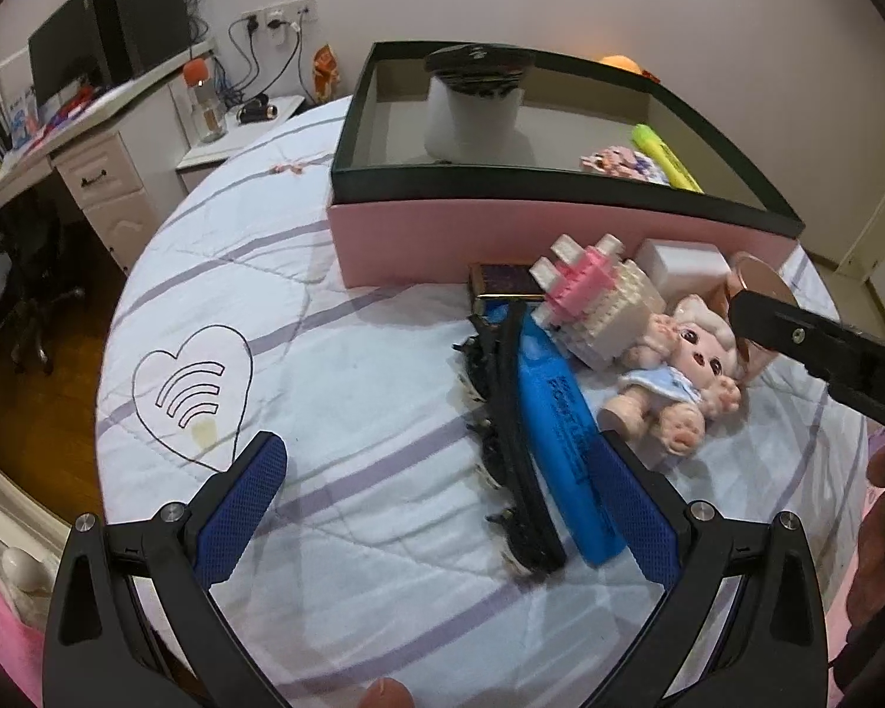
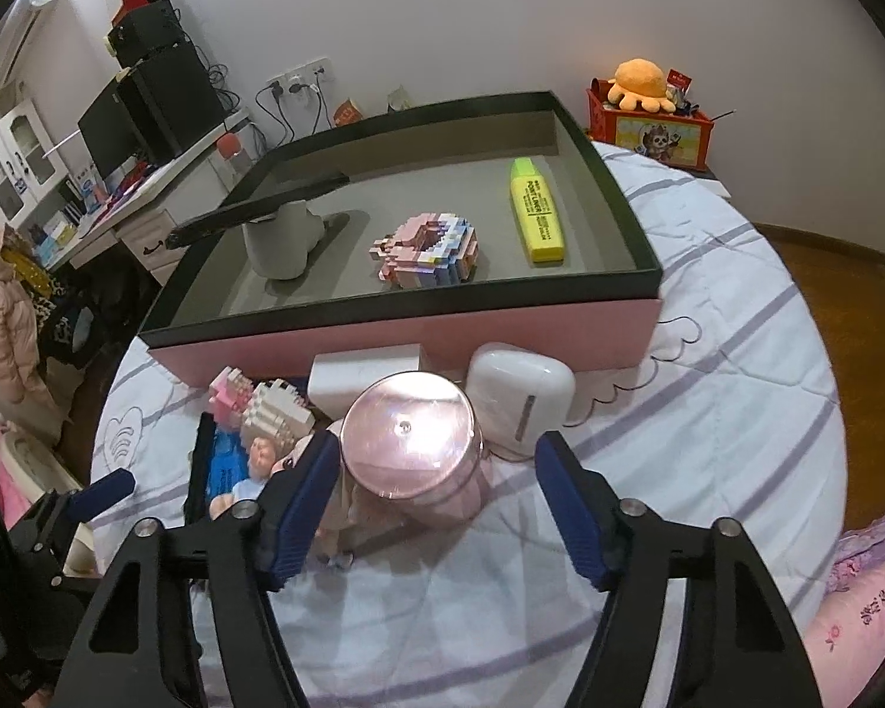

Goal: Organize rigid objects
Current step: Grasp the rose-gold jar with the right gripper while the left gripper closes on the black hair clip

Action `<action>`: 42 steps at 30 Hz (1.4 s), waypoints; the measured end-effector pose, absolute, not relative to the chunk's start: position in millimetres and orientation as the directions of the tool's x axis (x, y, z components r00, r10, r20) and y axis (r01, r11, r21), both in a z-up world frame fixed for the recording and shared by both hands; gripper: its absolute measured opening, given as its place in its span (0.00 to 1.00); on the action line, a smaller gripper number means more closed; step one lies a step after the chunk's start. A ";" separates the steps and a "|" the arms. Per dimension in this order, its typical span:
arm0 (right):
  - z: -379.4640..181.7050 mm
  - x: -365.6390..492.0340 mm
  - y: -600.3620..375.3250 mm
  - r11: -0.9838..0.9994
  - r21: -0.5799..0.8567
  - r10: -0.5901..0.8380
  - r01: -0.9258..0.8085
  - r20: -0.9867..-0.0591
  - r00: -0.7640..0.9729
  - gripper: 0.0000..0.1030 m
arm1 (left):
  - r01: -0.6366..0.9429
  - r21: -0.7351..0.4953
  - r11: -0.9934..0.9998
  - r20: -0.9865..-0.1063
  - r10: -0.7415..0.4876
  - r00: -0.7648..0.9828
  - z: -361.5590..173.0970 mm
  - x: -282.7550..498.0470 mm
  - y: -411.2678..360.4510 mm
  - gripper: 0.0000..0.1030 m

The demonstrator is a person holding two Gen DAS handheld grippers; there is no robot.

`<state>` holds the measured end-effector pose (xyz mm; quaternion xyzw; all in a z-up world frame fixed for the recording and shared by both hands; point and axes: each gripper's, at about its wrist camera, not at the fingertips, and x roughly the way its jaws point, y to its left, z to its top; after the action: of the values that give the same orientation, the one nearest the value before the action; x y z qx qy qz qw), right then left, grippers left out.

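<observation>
Writing: the yellow highlighter [image 2: 536, 211] in the pink box [image 2: 419, 333] reads "POINTLINER"; the blue highlighter [image 1: 566, 430] on the bed [image 1: 348, 389] carries similar lettering, too stretched to read in full.
Left claw [image 1: 436, 466]: jaws wide, nothing between the pads; the black comb [image 1: 522, 442] and the blue highlighter lie at its 1 o'clock, the highlighter's near end just beside the right pad.
Right claw [image 2: 436, 472]: part open around the pink round-lidded jar [image 2: 413, 442]; the left pad seems to touch the jar, the right pad stands apart.
Hidden: the doll [image 1: 678, 377] is largely covered by the right claw's left finger in the right wrist view; the white block behind the jar is half concealed.
Left view only: a dark lighter-like case [image 1: 504, 282] at the box wall, and the doll's whole figure.
Right view only: a white case [image 2: 522, 392] at the jar's 2 o'clock, the brick model [image 2: 430, 251] inside the box, shown whole.
</observation>
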<state>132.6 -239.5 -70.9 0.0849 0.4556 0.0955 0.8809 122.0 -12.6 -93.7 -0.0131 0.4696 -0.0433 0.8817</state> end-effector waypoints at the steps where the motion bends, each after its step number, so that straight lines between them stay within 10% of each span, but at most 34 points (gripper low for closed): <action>1: -72.2 134.7 -240.2 0.967 0.241 0.246 -0.087 -0.784 0.570 0.66 | 0.057 -0.082 0.995 -0.825 -0.100 0.556 -94.7 123.3 -8.9 1.00; 11: -73.5 139.3 -238.6 0.964 0.245 0.261 -0.106 -0.786 0.561 0.49 | 0.031 -0.098 0.995 -0.810 -0.097 0.579 -98.9 123.5 4.1 0.97; 14: -72.9 138.8 -236.7 0.967 0.232 0.251 -0.106 -0.790 0.559 0.49 | 0.014 -0.046 0.999 -0.822 -0.046 0.568 -101.0 123.8 4.2 0.83; 25: -76.4 141.6 -233.3 0.972 0.208 0.233 -0.109 -0.796 0.559 0.48 | 0.025 0.011 1.000 -0.799 -0.006 0.601 -106.1 132.4 -4.8 0.81; 35: -75.7 131.5 -240.7 0.966 0.240 0.252 -0.099 -0.777 0.577 0.47 | 0.037 -0.046 0.998 -0.787 -0.059 0.614 -99.6 119.9 2.7 0.18; 42: -58.7 120.7 -249.9 0.963 0.251 0.259 -0.099 -0.756 0.601 0.47 | 0.041 -0.098 0.994 -0.791 -0.103 0.603 -94.4 118.5 10.0 0.18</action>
<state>120.7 -249.9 -58.7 0.0919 0.4349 0.1007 0.8901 118.5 10.0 -94.4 -0.0350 0.4437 -0.0403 0.8946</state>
